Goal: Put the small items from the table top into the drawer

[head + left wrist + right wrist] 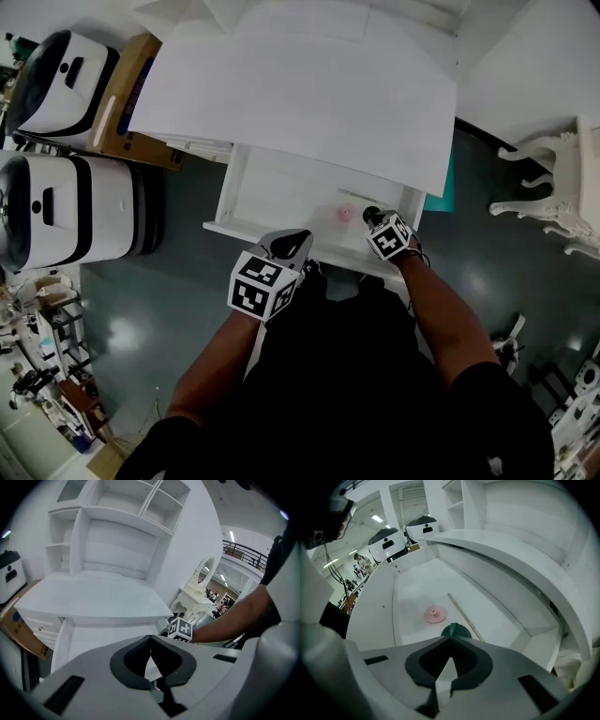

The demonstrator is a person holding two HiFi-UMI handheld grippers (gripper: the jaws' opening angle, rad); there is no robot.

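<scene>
Right gripper [450,637] tight on a small dark green round piece [457,630] over the open white wooden drawer [412,585]; left gripper [151,637] pressed together, empty.

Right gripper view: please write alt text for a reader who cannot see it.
The right gripper pinches a green item at its tips, above the open white drawer. A pink disc and a thin rod lie on the drawer floor.

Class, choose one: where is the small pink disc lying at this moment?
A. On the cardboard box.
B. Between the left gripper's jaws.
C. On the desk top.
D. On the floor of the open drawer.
D: the right gripper view shows the pink disc lying flat on the white floor of the open drawer.
</scene>
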